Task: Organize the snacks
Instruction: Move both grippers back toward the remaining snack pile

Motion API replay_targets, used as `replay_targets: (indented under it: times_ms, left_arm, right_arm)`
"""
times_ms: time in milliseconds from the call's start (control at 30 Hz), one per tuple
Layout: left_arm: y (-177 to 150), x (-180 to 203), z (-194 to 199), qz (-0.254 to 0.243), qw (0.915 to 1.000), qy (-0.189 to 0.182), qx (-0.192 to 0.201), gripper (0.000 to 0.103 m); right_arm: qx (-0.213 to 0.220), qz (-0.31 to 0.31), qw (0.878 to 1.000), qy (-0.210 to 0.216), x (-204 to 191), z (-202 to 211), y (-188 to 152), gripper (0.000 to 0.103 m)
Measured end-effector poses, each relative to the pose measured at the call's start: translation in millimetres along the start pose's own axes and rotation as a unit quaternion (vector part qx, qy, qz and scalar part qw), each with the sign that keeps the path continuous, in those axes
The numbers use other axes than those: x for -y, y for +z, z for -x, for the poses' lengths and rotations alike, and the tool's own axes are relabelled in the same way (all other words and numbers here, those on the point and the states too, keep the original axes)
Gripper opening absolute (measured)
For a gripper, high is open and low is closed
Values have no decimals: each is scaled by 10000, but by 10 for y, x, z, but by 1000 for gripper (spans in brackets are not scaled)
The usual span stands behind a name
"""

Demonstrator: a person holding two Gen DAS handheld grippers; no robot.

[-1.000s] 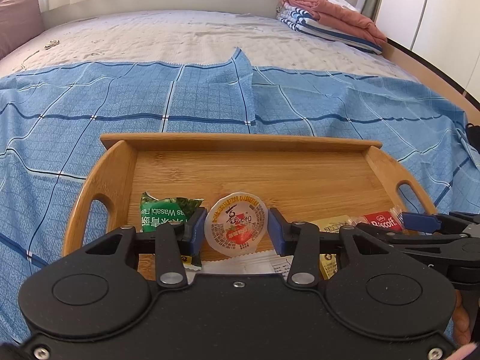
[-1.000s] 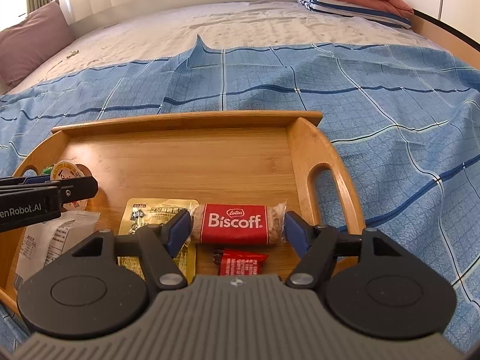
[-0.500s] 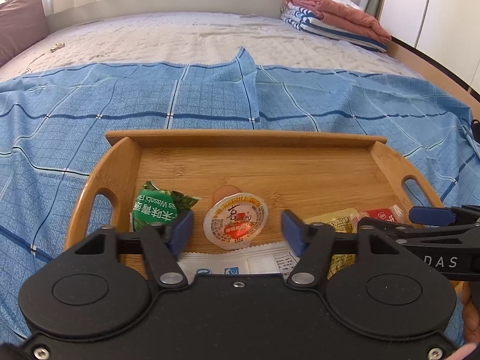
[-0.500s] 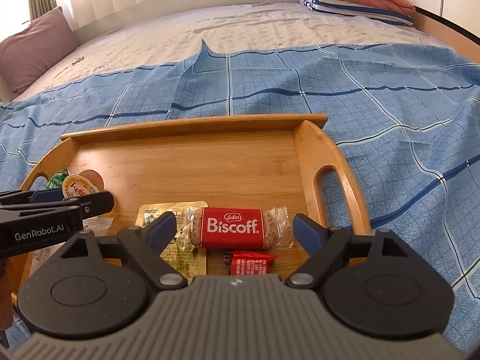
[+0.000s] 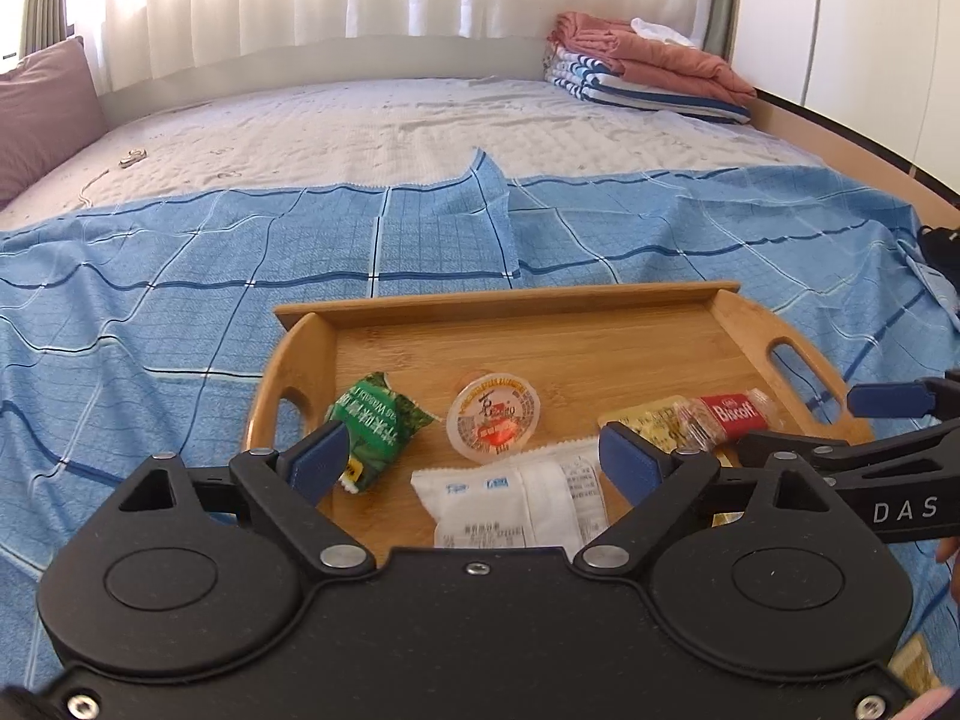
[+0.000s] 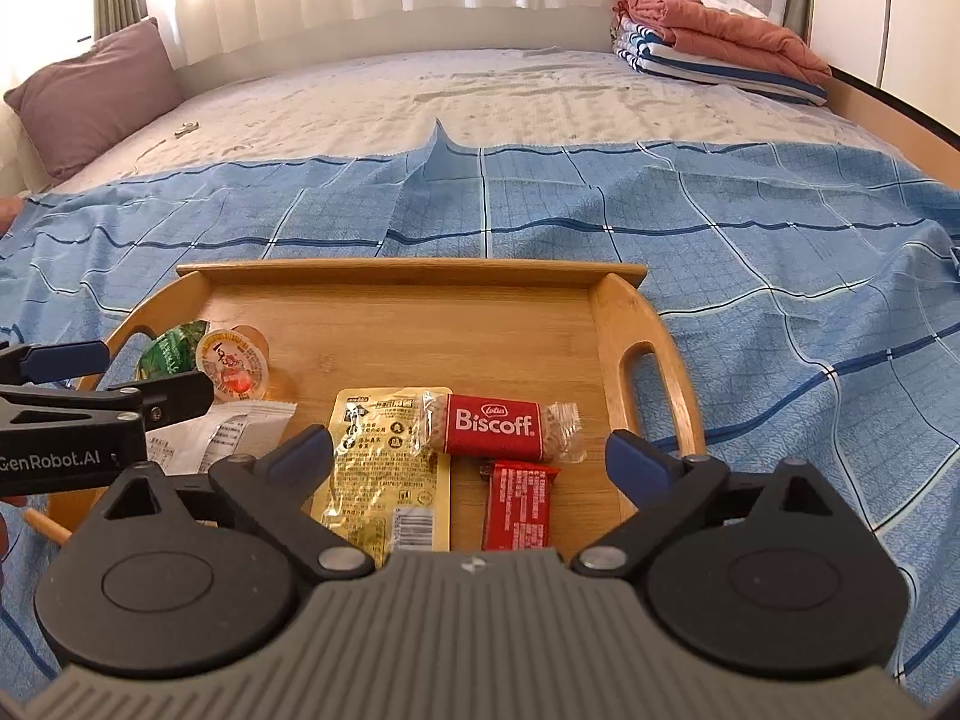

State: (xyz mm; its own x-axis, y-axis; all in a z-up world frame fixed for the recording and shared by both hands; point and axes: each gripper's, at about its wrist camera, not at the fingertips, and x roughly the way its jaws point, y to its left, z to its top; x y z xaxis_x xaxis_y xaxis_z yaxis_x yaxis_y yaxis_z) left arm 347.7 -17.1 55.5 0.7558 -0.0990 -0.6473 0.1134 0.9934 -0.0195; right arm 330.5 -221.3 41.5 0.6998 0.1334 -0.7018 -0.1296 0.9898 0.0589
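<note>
From the left wrist view, our left gripper (image 5: 474,459) hangs over the wooden tray (image 5: 522,312) on the blue checked sheet (image 5: 180,276) of the bed; its fingers (image 5: 318,459) are spreading and pinch nothing. The jelly cup (image 5: 493,417) lies at twelve o'clock, free of both pads, the green wasabi packet (image 5: 375,426) at ten, a white packet (image 5: 522,498) nearest us.

From the right wrist view, our right gripper (image 6: 471,459) is likewise spreading wide, empty. The Biscoff biscuit (image 6: 495,423) lies on the tray (image 6: 414,276) at twelve o'clock, overlapping the yellow packet (image 6: 384,468) at nine; a small red bar (image 6: 519,504) lies just below it.
</note>
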Motion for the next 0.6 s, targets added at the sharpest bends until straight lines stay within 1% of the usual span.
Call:
replay_targets:
  times_ms: [67, 233, 400, 533, 600]
  left_arm:
    - [-49, -10, 130, -38, 10000, -26, 44, 90]
    - [-218, -15, 478, -128, 9994, 7, 311, 93]
    - [-397, 10, 758, -174, 9993, -84, 318, 93]
    - [-549, 62, 1010, -145, 9986, -139, 487, 94]
    - [-633, 95, 1119, -83, 9984, -226, 516, 94]
  right_arm:
    - [35, 103, 9999, -46, -20, 96, -49, 102]
    - [93, 197, 9997, -83, -69, 302, -190, 103]
    - [215, 301, 9993, -23, -141, 541, -346, 103]
    - [354, 433, 9984, -2, -196, 739, -517, 103]
    - [388, 452, 9982, -30, -213, 805, -613, 103]
